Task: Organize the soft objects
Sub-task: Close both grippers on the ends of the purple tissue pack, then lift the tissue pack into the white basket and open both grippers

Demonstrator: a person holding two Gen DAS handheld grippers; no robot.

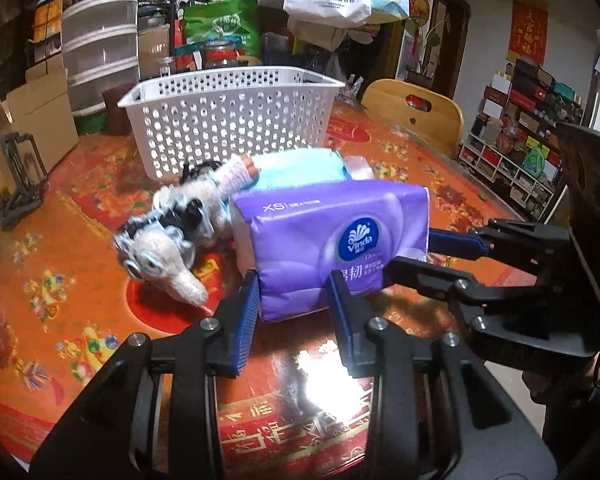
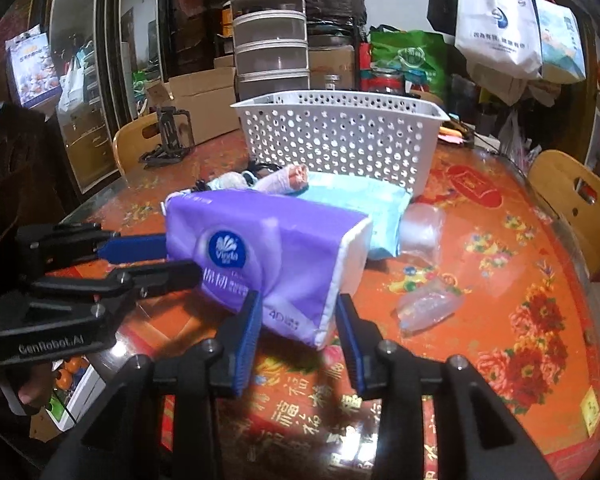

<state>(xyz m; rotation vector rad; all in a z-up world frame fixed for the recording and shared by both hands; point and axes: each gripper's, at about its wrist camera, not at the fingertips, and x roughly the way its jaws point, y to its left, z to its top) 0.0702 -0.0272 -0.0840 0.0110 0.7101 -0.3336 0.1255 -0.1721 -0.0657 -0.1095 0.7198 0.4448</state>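
Both ribbed-padded grippers, left and right, clamp the glossy purple tissue pack.

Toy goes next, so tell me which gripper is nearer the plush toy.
Left. The left gripper holds the pack at the end right beside the toy; the right gripper holds the opposite end, with the pack between it and the toy.

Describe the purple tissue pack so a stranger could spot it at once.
Start at the white perforated plastic basket on the red floral tabletop. In front of it lie a grey plush toy, a light blue pack and the purple plastic-wrapped tissue pack. Only the purple one carries a round blue Vinda logo, and both grippers flank its ends.
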